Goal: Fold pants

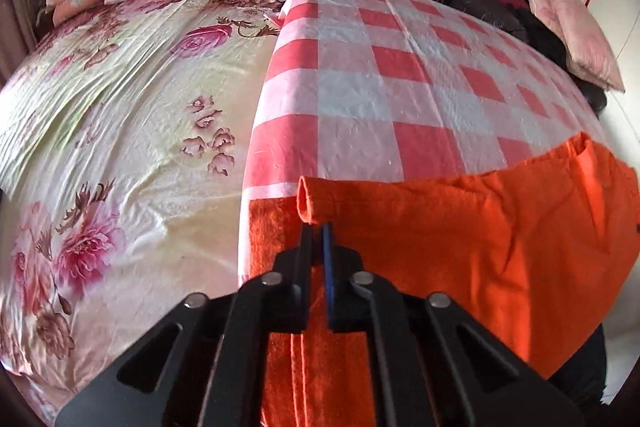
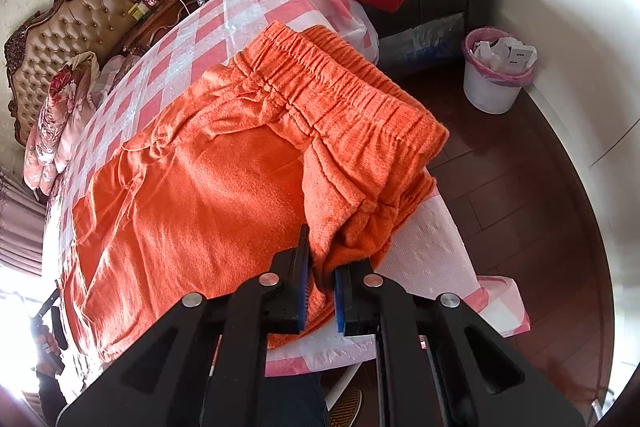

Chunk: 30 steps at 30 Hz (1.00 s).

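Pants (image 2: 208, 187), bright orange, lie spread on the checked cloth (image 1: 380, 75) that covers a table beside the bed (image 1: 120, 87), near the table's front edge, with the elastic waistband (image 2: 340, 95) at the right end, reaching past the cloth's edge toward the floor (image 2: 520, 207). Left gripper (image 1: 318, 227) has its jaws pressed together and pinches a small raised fold of the orange cloth at the pants' left end, close to the left edge of the checked cloth. Right gripper (image 2: 320, 267) pinches a thick bunch of fabric just under the waistband, at the front right corner.
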{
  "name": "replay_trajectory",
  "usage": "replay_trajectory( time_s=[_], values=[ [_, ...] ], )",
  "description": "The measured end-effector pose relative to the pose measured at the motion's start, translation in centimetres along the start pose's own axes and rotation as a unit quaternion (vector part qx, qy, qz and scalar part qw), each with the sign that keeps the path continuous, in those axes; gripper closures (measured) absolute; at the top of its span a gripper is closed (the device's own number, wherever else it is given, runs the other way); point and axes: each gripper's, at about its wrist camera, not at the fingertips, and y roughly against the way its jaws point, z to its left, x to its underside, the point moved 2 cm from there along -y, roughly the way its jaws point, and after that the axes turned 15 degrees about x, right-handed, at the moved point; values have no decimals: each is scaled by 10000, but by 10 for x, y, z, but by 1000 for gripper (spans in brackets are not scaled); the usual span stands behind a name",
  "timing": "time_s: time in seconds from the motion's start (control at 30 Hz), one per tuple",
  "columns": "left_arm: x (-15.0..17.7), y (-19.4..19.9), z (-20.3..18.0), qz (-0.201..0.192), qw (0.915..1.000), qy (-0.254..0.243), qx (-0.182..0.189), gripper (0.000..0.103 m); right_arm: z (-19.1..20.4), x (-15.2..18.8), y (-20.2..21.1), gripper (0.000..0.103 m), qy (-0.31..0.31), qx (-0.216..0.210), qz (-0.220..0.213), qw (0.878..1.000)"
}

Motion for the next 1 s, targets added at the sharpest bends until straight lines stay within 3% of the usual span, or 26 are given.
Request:
replay_trajectory(
  time_s=[0.23,0.33,0.63,0.7,0.73,0.8,0.9,1.0],
  values=[
    [-13,48,7,-517,9977,312,307,99,1,-6,16,92,-23,-78,-87,9999],
    [-15,58,15,-434,9979,423,208,99,9,-5,23,92,79,-123,-172,9997],
    [-1,21,54,-73,9932,1149,-145,96,20,9,3,89,179,-82,5,9998],
    [5,20,67,-134,9888,1436,-376,95,23,9,4,89,240,18,-18,9997],
    [9,27,74,-299,9850,1676,-272,81,24,10,5,89,276,60,-35,9996],
    [20,49,78,-748,9776,1969,42,68,27,13,5,88,351,139,-82,9993],
    [57,87,75,-1308,9641,2247,538,69,27,14,5,88,279,106,-114,9995],
    [113,106,76,-1671,9373,2832,1153,70,27,15,5,88,271,106,-138,9995]
  ],
)
